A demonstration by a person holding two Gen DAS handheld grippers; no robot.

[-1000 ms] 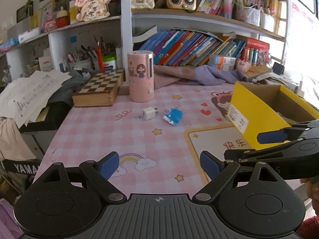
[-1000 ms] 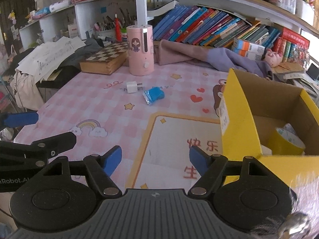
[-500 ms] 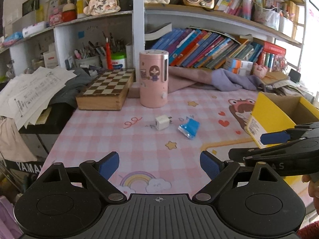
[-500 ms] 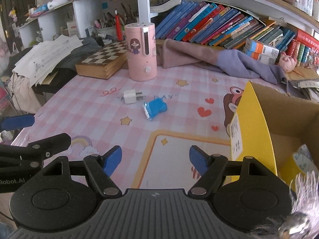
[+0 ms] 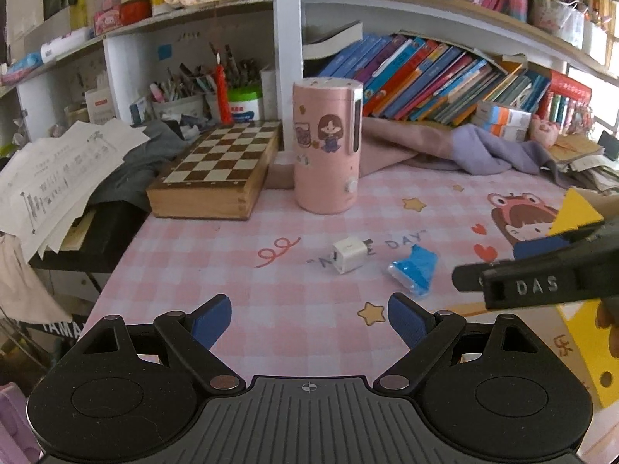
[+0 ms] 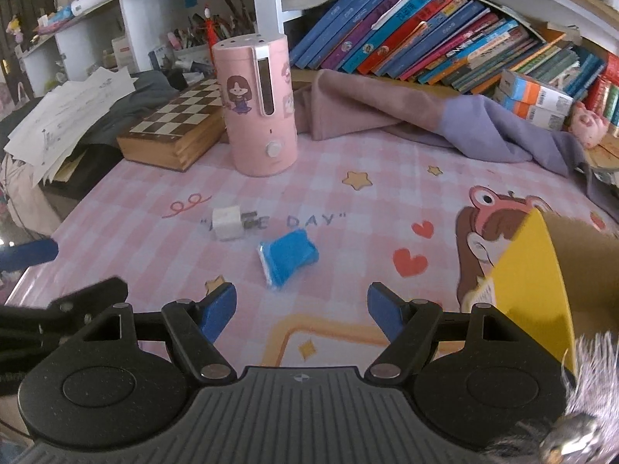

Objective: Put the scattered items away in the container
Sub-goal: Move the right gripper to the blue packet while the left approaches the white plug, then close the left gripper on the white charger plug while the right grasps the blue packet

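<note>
**deskbot_fan:** Nearest the cameras: both jaws stand apart with nothing between them. The left hand-held gripper [image 5: 309,319] and the right hand-held gripper [image 6: 301,307] both hover over the front part of the desk [image 5: 216,270], side by side, each empty. Just beyond the right one lies the blue packet [image 6: 288,257], and a little further the white charger plug [image 6: 228,224] with its prongs sticking out sideways. Both are near the middle of the desk, close together but not touching.

**tidy_tom:** So what could bite here? My guess is the two grippers getting in each other's way. They're near each other and the two items are near each other too.

**deskbot_fan:** Yeah, that's my worry. Also the packet looks soft and flat, so jaws coming in too high could just slide it along the mat. The plug is small and blocky, and a pinch on the prongs could twist it out.

**tidy_tom:** And the yellow box [image 6: 541,282]?

**deskbot_fan:** It's at the right edge of the desk, its near wall tall. A low carry could catch that wall. Further back, the pink canister [image 6: 259,108] stands upright just behind the plug, so an overshoot might knock it. The chessboard [image 5: 224,162] sits toward the far left corner, out of harm's way.
</note>
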